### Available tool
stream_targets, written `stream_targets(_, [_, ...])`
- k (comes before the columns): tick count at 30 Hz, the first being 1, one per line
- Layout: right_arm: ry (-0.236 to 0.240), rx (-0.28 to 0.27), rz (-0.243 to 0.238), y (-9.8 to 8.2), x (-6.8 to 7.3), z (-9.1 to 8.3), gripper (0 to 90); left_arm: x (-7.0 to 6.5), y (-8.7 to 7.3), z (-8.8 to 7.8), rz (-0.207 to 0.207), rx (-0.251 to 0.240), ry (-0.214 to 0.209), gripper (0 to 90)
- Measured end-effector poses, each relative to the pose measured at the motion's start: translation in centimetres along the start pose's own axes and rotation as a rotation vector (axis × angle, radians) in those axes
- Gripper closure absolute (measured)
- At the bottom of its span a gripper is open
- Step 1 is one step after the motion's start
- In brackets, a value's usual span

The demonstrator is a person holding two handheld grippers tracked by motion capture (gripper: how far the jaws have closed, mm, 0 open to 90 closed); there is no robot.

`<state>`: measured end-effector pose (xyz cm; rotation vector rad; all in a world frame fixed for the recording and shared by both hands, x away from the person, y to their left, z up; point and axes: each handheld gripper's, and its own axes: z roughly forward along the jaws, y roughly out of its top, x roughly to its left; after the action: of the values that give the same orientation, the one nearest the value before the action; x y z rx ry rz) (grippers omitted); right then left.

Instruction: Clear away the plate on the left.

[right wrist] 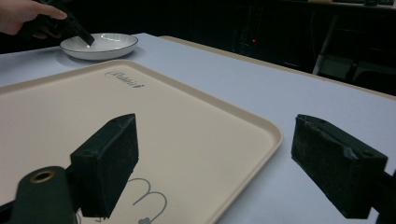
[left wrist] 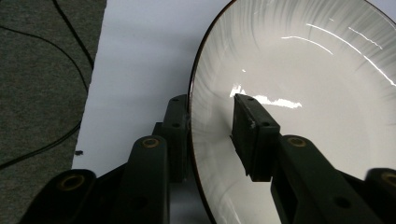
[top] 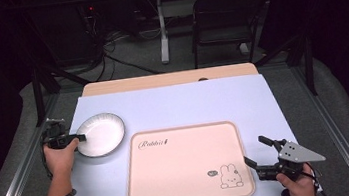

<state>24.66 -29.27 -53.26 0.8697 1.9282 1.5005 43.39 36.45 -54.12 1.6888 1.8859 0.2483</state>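
White glazed plate point(top: 100, 134) sits at the table's left, just beyond the tan tray's point(top: 186, 164) far-left corner. The left gripper point(top: 80, 137) straddles the plate's near-left rim — one jaw outside, one inside, a slight gap at the inner pad, not yet clamped. Open tray surface lies to the right. The right gripper point(top: 256, 152) waits wide open — empty — at the tray's right edge.

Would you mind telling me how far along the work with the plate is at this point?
Done: the left gripper has reached the white plate, one jaw inside the rim and one outside. In hand: gripping that rim; whether the pads press yet is unclear. Left: the plate sits on the table beside the bare tray, probably its destination. The right gripper waits open over the tray's corner.
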Motion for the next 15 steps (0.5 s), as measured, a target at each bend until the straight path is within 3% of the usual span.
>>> stream_targets(7, [-0.001,0.001,-0.001,0.0,0.0,0.0,14.4,-0.4,0.4,-1.1,0.003,-0.033,-0.025,77.4])
stream_targets(10, [-0.002,0.001,-0.001,0.0,0.0,0.0,14.4,-1.1,0.8,-1.9,0.047,-0.029,-0.010,79.9])
stream_targets(15, [-0.005,0.000,-0.002,0.0,0.0,0.0,14.4,-2.1,1.3,-2.7,0.080,-0.027,0.012,81.8])
